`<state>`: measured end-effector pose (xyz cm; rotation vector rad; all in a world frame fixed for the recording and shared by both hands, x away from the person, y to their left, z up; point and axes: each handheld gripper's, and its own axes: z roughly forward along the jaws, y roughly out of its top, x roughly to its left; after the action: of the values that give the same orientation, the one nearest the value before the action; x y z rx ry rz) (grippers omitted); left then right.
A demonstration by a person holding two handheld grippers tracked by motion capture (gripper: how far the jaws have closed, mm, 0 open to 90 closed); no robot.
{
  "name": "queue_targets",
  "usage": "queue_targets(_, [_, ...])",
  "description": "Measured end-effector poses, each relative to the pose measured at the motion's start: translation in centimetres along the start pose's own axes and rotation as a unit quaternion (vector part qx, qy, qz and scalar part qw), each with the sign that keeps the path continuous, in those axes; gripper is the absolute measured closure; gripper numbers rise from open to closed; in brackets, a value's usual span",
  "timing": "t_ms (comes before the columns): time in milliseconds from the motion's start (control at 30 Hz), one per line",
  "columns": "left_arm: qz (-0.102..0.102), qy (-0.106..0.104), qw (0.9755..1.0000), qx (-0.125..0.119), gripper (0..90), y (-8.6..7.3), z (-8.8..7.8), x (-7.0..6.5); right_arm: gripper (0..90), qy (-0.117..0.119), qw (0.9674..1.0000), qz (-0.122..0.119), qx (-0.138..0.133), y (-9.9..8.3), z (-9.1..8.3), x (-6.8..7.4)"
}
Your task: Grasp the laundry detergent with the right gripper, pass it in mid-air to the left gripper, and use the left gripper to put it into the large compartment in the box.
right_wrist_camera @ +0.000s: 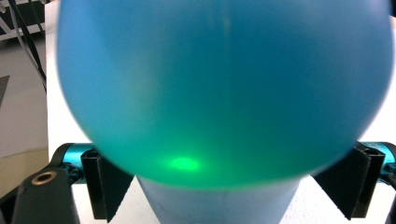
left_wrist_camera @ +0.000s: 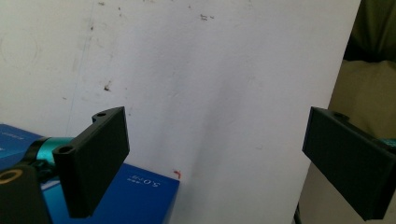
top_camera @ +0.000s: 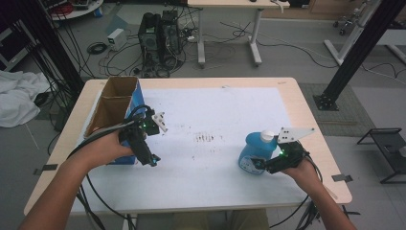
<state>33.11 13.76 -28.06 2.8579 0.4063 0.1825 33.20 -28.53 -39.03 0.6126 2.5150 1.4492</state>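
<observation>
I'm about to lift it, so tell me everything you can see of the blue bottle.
The blue bottle looks like glossy plastic, with a rounded body, a white cap and a label low on its side. It stands upright on the white sheet at the table's right. The right gripper has it between its fingers; whether they press it is unclear.

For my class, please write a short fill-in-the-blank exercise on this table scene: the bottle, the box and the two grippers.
1. The blue bottle has a cap coloured ____.
2. The bottle sits between the fingers of the ____ gripper.
3. The left gripper holds nothing; its fingers stand ____.
4. The open cardboard box with a blue side stands near the table's ____ edge in the high view.

Missing words: white; right; open; left
</observation>
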Motion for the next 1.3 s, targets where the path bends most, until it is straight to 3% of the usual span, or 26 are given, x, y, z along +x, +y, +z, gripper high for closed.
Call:
queue_targets(33, [0.000, 0.002, 1.0000, 0.000, 7.2, -0.02, 0.00, -0.01, 14.4, 0.000, 1.0000, 0.000, 0.000, -0.01, -0.02, 0.00])
queue_targets(67, [0.013, 0.001, 0.9999, 0.011, 7.2, 0.01, -0.16, 0.18, 14.4, -0.001, 1.0000, 0.003, 0.000, -0.01, -0.05, 0.03])
queue_targets(133, [0.000, 0.002, 1.0000, 0.000, 7.2, -0.01, 0.00, -0.02, 14.5, -0.001, 1.0000, 0.001, 0.001, -0.01, -0.03, 0.01])
queue_targets(167, [0.009, 0.002, 0.9999, 0.008, 7.1, 0.02, -0.09, 0.09, 14.6, 0.000, 1.0000, 0.000, 0.000, -0.01, 0.00, 0.00])
queue_targets(200, [-0.001, 0.002, 1.0000, -0.001, 7.2, 0.00, 0.02, -0.06, 14.8, 0.001, 1.0000, 0.003, 0.000, -0.01, 0.00, 0.05])
queue_targets(333, [0.008, 0.002, 1.0000, 0.006, 7.2, 0.03, -0.06, 0.05, 15.9, -0.001, 1.0000, -0.002, 0.000, -0.02, -0.02, 0.04])
queue_targets(433, [0.000, 0.001, 1.0000, -0.001, 7.2, 0.03, 0.09, -0.08, 16.2, -0.003, 1.0000, 0.005, 0.000, -0.05, -0.09, 0.15])
queue_targets(467, [-0.001, 0.000, 1.0000, -0.001, 7.2, 0.06, 0.07, -0.08, 18.7, -0.003, 1.0000, 0.000, -0.002, -0.05, -0.07, 0.10])
queue_targets(500, [0.011, 0.001, 0.9999, 0.009, 7.2, 0.07, -0.04, 0.08, 24.2, 0.000, 0.9999, -0.011, -0.002, -0.07, -0.15, 0.01])
queue_targets(700, [0.006, 0.001, 1.0000, 0.005, 7.2, 0.10, 0.03, 0.00, 24.7, -0.001, 1.0000, -0.007, -0.004, -0.10, -0.06, 0.19])
queue_targets(1133, [0.000, 0.002, 1.0000, -0.002, 7.2, 0.10, 0.08, -0.12, 40.0, -0.001, 0.9997, -0.024, -0.008, -0.14, -0.11, 0.30])
queue_targets(1167, [0.009, 0.003, 0.9999, 0.006, 7.2, 0.12, -0.02, 0.00, 42.2, -0.002, 0.9997, -0.020, -0.013, -0.13, -0.10, 0.42])
queue_targets(1200, [-0.001, 0.001, 1.0000, -0.003, 7.2, 0.11, 0.09, -0.12, 42.5, -0.001, 0.9997, -0.020, -0.011, -0.12, -0.18, 0.44])
queue_targets(1233, [0.008, 0.001, 0.9999, 0.007, 7.2, 0.16, -0.04, 0.01, 43.0, -0.003, 0.9997, -0.020, -0.011, -0.12, -0.21, 0.48])
queue_targets(1300, [0.007, 0.002, 1.0000, 0.003, 7.2, 0.22, -0.04, -0.03, 43.6, 0.004, 1.0000, -0.004, -0.005, -0.17, -0.29, 0.79])
